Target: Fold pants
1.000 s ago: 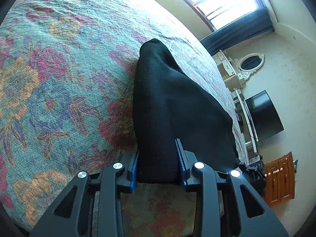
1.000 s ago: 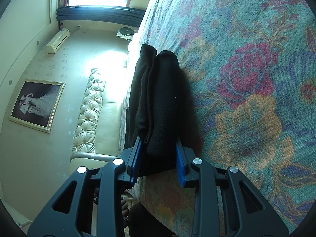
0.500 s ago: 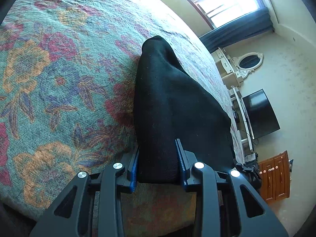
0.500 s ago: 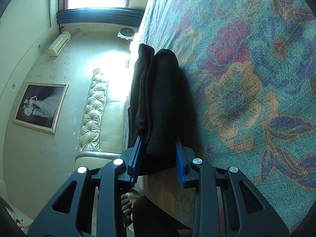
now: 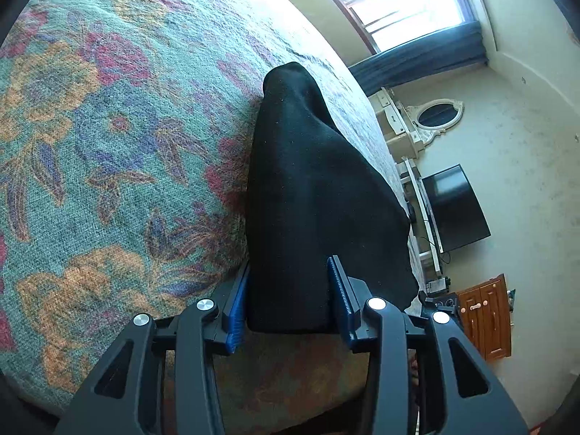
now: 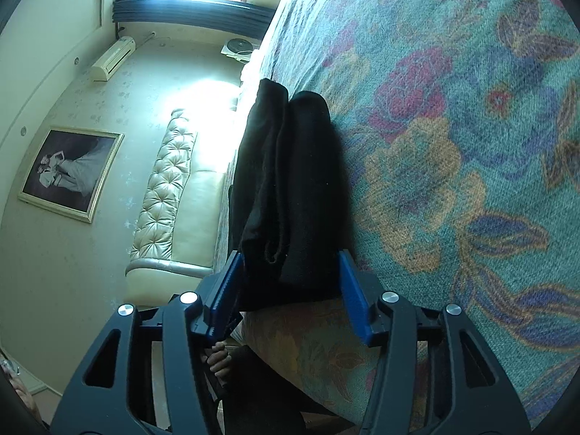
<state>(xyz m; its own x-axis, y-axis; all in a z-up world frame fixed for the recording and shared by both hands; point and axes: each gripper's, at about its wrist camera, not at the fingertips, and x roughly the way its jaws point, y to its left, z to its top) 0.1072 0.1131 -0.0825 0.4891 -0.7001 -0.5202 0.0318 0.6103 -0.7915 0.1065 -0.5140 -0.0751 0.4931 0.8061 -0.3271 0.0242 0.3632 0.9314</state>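
the pants (image 5: 319,199) are looking solid black, the bedspread (image 5: 108,127) is showing a teal weave with red, orange and purple-blue flowers, the pads (image 6: 353,295) are glowing bright blue on black frames, curtains (image 5: 417,61) are reading dark blue, cabinet (image 5: 485,317) is looking orange-brown, headboard (image 6: 163,188) is showing tufted cream

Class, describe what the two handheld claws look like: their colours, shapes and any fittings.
Both claws, left and right, look alike: black frames with triangular cut-outs, round silver bolt heads at the joints, and two fingers faced with ribbed blue pads. No cables, markings or sleeves show.
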